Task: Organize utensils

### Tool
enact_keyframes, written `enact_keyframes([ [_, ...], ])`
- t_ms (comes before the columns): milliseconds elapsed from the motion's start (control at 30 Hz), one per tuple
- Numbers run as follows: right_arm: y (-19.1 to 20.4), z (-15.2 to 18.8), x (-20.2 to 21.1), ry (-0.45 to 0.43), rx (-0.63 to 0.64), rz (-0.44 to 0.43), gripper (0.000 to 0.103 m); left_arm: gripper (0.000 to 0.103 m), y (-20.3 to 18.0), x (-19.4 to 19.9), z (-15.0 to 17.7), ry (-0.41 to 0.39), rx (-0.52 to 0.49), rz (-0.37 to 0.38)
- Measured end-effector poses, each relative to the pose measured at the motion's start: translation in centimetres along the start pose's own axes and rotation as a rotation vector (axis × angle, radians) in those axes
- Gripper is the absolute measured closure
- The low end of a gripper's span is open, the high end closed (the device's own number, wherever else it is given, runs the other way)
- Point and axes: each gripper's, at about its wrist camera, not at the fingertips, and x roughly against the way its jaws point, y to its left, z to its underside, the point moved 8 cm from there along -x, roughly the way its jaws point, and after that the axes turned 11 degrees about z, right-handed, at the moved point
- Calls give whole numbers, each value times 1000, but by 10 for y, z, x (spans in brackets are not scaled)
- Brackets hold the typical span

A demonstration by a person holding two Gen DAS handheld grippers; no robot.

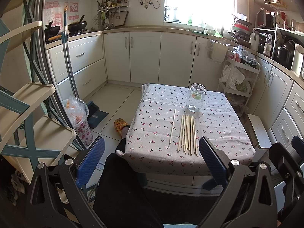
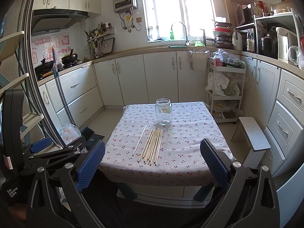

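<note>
**Nothing sorted yet: jar empty, sticks all on the cloth**

Left wrist view: the left gripper [image 1: 152,157] hangs short of the tabletop's near edge, its jaws spread wide with nothing between them. On the cherry-print tablecloth [image 1: 224,125] a bundle of wooden sticks [image 1: 187,134] lies side by side, running from the near edge toward the middle. A single stick [image 1: 172,126] lies apart, just to the left of the bundle and roughly parallel to it. The glass jar [image 1: 196,97] stands upright beyond the far ends of the sticks, toward the far right part of the tabletop, and looks empty. Part of the other tool shows at the lower right corner of the frame.

Right wrist view: the right gripper [image 2: 153,162] is likewise held back from the near edge, jaws spread and holding nothing. The bundle of wooden sticks [image 2: 152,146] and the single stick [image 2: 139,140] lie flat near the middle of the tabletop, with the glass jar [image 2: 163,111] upright just past their far tips, close to but apparently not touching them.

Judging by this, no stick is in the jar, so the whole job seems to lie ahead: each stick would need lifting and standing in the jar.
</note>
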Motion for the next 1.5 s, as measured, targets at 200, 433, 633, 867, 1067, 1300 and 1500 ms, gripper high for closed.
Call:
enact_keyframes([
  [200,0,0,0,-1,-1,0,7,8,0,0,0,1,0,0],
  [433,0,0,0,-3,0,0,7,8,-1,0,0,0,0,0],
  [633,0,0,0,-4,0,0,7,8,-1,0,0,0,0,0],
  [867,0,-1,1,-8,1,0,7,8,0,0,1,0,0,0],
  [1067,0,0,0,-6,0,0,7,8,0,0,1,2,0,0],
  [1300,8,3,-6,10,4,-9,7,8,6,-15,4,29,1,6],
  [1500,6,9,-50,77,-11,-30,7,8,20,-59,8,91,8,-6],
])
